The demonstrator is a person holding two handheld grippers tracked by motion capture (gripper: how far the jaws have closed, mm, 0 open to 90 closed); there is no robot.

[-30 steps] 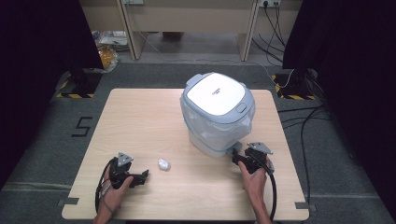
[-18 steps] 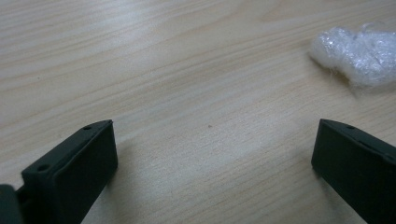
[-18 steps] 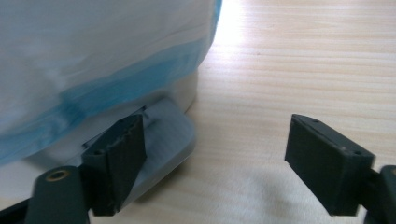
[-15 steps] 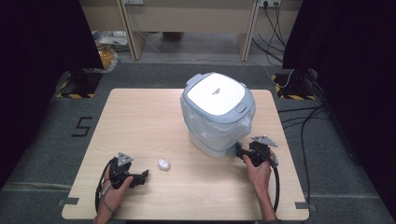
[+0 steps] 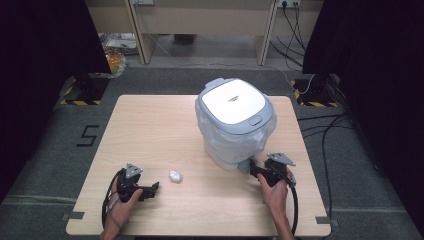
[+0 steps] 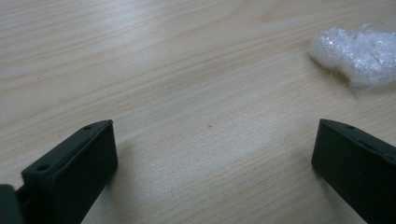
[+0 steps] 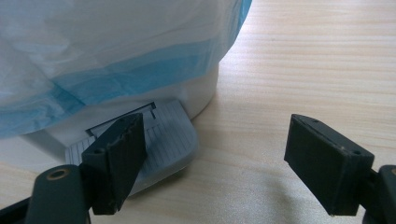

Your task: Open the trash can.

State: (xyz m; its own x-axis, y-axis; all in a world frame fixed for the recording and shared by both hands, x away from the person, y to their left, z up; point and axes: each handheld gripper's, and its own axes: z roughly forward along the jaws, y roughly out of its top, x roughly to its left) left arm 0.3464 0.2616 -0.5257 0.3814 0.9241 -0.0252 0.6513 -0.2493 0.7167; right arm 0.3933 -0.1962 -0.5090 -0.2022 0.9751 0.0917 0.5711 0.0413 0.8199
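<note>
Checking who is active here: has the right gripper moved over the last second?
Yes. The right gripper has shifted slightly away from the person, closing on the pedal at the bin's base.

The table [image 5: 150, 130] is pale wood-grain laminate, smooth with a soft sheen. The pedal bin [image 5: 235, 125] looks like plastic: a glossy white lid panel in a matt grey rim, lined with thin, crinkled, translucent film. Its grey pedal [image 7: 166, 140] is ribbed. The small wad [image 6: 359, 51] is crumpled, shiny, clear wrap. The gripper jaws are matt black plastic, scuffed at the edges.
</note>
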